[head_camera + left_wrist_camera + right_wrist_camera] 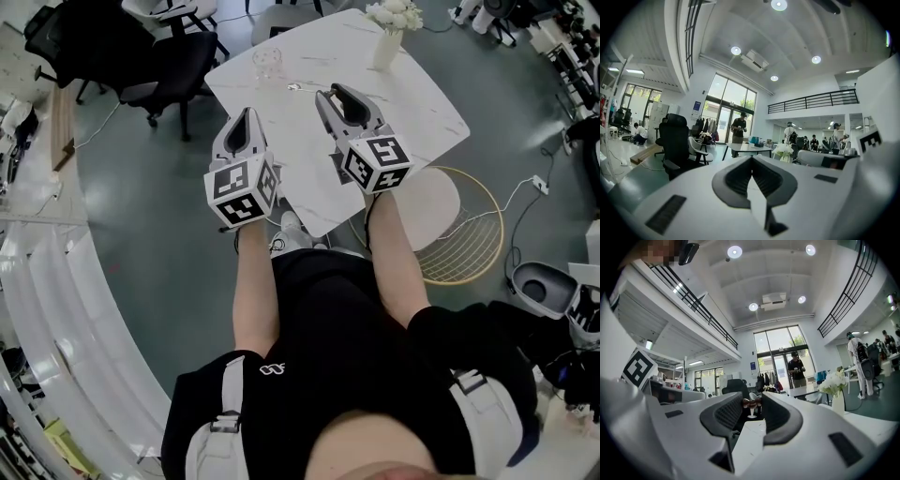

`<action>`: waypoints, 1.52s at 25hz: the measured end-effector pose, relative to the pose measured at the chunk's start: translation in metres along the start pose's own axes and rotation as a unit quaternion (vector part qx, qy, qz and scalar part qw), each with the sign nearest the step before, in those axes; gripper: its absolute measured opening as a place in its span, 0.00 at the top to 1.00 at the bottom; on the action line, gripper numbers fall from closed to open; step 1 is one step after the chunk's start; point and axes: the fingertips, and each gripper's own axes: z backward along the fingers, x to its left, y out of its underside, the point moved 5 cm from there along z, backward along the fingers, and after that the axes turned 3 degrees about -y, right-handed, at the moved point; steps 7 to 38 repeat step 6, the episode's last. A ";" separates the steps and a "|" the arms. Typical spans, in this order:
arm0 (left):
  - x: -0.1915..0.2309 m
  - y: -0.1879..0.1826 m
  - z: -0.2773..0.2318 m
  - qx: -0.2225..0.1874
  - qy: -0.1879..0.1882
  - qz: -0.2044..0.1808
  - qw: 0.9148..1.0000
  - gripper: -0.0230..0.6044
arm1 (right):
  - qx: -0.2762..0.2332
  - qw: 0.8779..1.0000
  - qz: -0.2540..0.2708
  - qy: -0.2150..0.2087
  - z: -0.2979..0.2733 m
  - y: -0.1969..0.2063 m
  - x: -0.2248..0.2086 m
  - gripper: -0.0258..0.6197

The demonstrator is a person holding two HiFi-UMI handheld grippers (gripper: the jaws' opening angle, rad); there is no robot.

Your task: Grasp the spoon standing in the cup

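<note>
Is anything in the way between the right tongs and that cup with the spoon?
Nothing visible blocks it. Only bare table, with one tiny speck, lies between the open right tongs and the cup; the flower vase stands aside.

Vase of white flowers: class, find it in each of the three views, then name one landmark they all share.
Head view: vase of white flowers, top edge, right of centre.
Left gripper view: just right of centre, mid-height.
Right gripper view: far right, mid-height.
Shared landmark: the black office chair.
</note>
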 end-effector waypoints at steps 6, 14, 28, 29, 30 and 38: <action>-0.007 0.001 -0.007 0.000 0.001 -0.005 1.000 0.94 | -0.004 1.000 0.003 -0.004 -0.001 -0.003 -0.008 0.75; -0.007 0.001 -0.007 0.000 0.001 -0.005 1.000 0.94 | -0.004 1.000 0.003 -0.004 -0.001 -0.003 -0.008 0.75; -0.007 0.001 -0.007 0.000 0.001 -0.005 1.000 0.94 | -0.004 1.000 0.003 -0.004 -0.001 -0.003 -0.008 0.75; -0.007 0.001 -0.007 0.000 0.001 -0.005 1.000 0.94 | -0.004 1.000 0.003 -0.004 -0.001 -0.003 -0.008 0.75; -0.007 0.001 -0.007 0.000 0.001 -0.005 1.000 0.94 | -0.004 1.000 0.003 -0.004 -0.001 -0.003 -0.008 0.75; -0.007 0.001 -0.007 0.000 0.001 -0.005 1.000 0.94 | -0.004 1.000 0.003 -0.004 -0.001 -0.003 -0.008 0.75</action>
